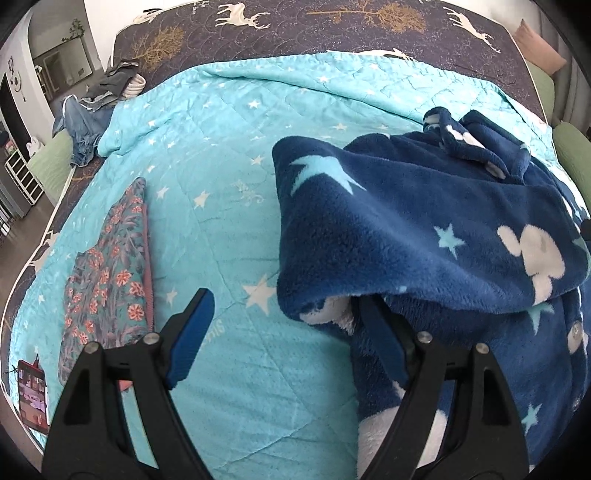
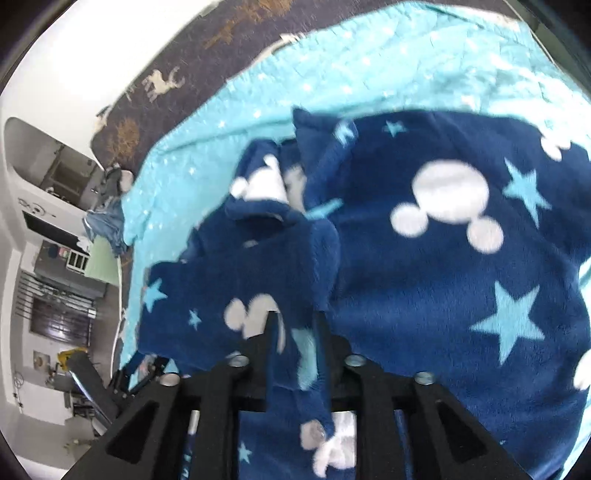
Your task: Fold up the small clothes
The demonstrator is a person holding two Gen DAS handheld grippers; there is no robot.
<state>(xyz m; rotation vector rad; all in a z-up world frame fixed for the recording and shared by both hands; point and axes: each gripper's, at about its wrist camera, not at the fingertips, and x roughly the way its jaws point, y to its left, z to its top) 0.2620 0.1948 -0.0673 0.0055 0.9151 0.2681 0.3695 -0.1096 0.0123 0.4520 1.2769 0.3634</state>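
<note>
A navy fleece garment (image 1: pixel 424 221) with white mouse heads and pale stars lies bunched on the right of the turquoise quilt (image 1: pixel 221 155). My left gripper (image 1: pixel 284 325) stands open and wide. Its left pad (image 1: pixel 190 336) is over bare quilt, and its right finger (image 1: pixel 380 343) is tucked under a raised fold of the fleece. In the right wrist view, which is blurred, my right gripper (image 2: pixel 295 332) has its fingers close together, with a fold of the fleece garment (image 2: pixel 424 277) pinched between them and hanging down behind.
A folded floral cloth (image 1: pixel 110 273) lies on the quilt at the left, with a phone (image 1: pixel 33 398) near the bed's edge below it. Jeans and grey clothes (image 1: pixel 92 122) are heaped at the far left corner. The dark deer-print mattress (image 1: pixel 295 33) shows beyond the quilt.
</note>
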